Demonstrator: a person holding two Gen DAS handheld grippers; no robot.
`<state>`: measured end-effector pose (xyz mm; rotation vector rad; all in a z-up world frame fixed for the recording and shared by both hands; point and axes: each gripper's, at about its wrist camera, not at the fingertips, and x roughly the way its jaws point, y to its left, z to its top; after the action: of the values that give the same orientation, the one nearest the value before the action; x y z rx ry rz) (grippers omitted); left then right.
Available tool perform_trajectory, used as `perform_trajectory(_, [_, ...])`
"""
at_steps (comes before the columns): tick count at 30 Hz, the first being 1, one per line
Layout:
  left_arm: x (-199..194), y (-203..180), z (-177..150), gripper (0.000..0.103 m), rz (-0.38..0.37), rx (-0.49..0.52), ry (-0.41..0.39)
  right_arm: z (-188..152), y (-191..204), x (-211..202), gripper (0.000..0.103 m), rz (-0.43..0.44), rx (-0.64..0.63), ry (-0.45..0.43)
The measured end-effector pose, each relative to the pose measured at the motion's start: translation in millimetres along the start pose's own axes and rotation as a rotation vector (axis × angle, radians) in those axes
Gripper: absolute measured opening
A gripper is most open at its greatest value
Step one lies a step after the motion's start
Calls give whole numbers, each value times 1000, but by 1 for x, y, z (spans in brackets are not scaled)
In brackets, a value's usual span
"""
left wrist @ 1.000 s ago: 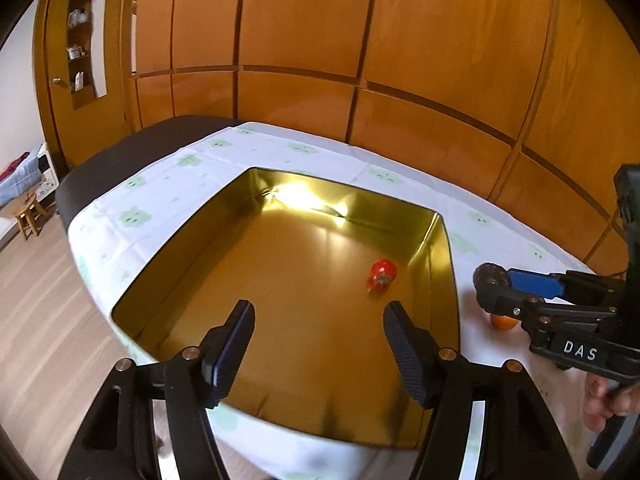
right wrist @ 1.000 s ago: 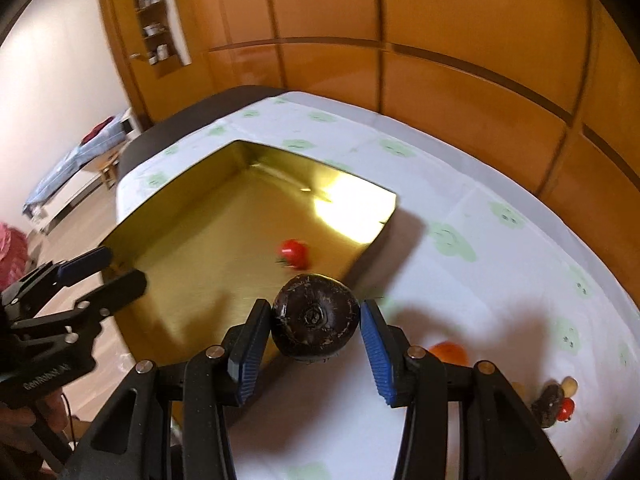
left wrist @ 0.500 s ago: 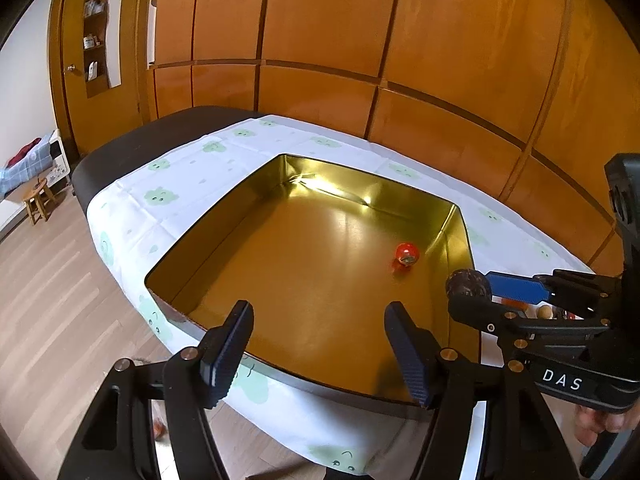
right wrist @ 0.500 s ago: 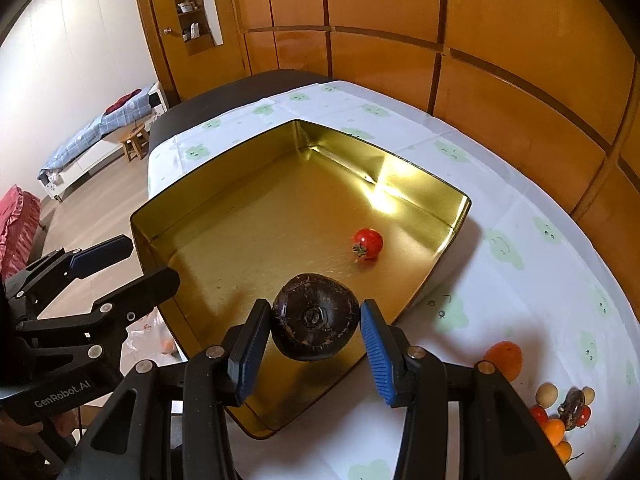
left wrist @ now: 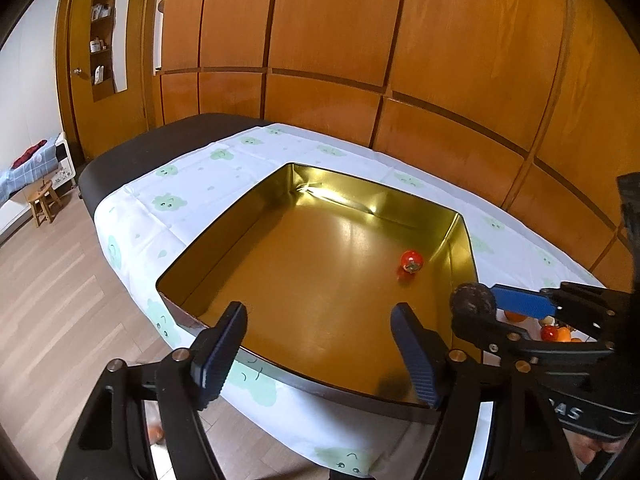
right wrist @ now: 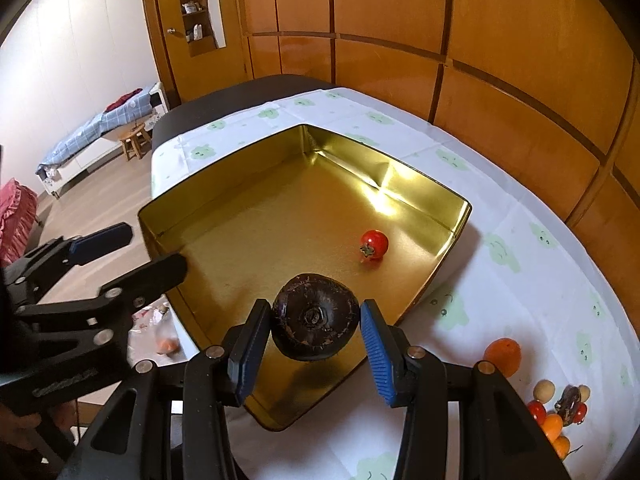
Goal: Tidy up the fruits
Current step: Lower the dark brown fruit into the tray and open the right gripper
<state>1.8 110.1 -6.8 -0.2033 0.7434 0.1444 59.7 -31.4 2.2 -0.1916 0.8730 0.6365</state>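
one view alone shows the right gripper [right wrist: 314, 350] clamping the dark fruit [right wrist: 315, 322]; the empty left gripper [left wrist: 320, 354] has just been widening.

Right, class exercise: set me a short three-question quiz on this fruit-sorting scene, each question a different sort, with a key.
1. True or false: the gold tin holds no fruit.
2. Which gripper holds the dark round fruit? A) left gripper B) right gripper C) neither
3. Fill in: the loose pile of small fruits lies on the ______, outside the tin.

Key
1. False: a red tomato sits inside, near the tin's right wall.
2. B. The left gripper's jaws have just been opening, with nothing between them.
3. Tablecloth, white with green prints.
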Motion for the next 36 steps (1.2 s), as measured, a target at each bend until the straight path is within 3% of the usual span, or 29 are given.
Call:
perform_trajectory(24, [4, 6, -1, 75, 8, -6, 8, 10, 7, 49, 47, -59, -59, 84])
perform_trajectory(36, [8, 8, -6, 75, 4, 0, 20, 7, -7, 72, 47, -114, -11, 122])
